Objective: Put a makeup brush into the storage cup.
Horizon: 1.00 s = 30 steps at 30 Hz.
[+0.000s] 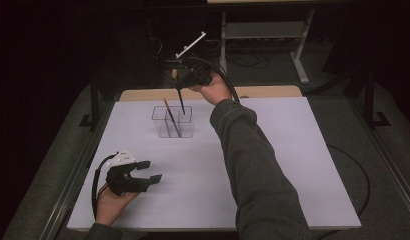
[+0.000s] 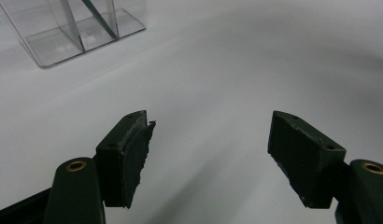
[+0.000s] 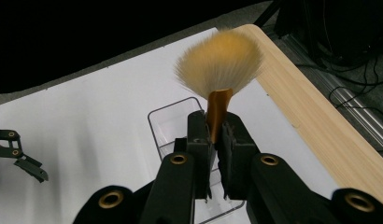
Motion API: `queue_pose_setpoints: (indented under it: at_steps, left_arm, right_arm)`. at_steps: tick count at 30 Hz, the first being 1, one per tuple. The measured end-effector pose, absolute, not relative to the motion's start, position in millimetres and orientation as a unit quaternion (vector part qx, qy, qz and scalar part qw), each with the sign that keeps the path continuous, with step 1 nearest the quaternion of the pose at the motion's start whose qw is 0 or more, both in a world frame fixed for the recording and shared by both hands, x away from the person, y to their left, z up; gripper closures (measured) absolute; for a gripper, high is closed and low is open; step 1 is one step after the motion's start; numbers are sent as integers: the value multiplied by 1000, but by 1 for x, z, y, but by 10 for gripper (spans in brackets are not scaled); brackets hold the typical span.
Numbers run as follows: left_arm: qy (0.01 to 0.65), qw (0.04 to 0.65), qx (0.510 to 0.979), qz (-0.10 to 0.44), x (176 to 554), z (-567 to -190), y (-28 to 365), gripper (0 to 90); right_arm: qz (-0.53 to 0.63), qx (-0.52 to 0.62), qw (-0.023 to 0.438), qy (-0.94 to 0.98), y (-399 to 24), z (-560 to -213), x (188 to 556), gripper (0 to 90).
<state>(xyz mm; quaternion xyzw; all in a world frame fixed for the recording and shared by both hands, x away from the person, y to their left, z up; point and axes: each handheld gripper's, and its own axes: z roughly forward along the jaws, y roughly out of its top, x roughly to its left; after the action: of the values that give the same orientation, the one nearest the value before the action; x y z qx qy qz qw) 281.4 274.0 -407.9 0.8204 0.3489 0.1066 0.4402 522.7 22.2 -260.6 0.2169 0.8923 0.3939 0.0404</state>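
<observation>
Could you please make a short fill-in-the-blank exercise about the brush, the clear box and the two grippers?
1. The right gripper is shut on a makeup brush whose bristles are ____ in colour.
2. The clear organizer on the white table already holds ____ other brush.
3. The jaws of the left gripper stand ____, with nothing between them.
4. The handle of the held brush points ____ toward the organizer.

Missing words: yellow-orange; one; open; down
</observation>
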Motion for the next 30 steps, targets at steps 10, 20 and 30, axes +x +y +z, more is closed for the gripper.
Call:
queue_pose_setpoints:
  at_steps: [10,20,30]
  left_arm:
    - [351,439,820,110,281,-407,276,283]
    - [352,442,818,111,281,-407,279,278]
    - [349,436,822,113,281,-407,279,275]
  right_arm:
    - [395,228,37,889,22,-264,524,827]
    - [393,229,40,890,21,-271,526,827]
    - [391,232,37,890,20,-279,527,827]
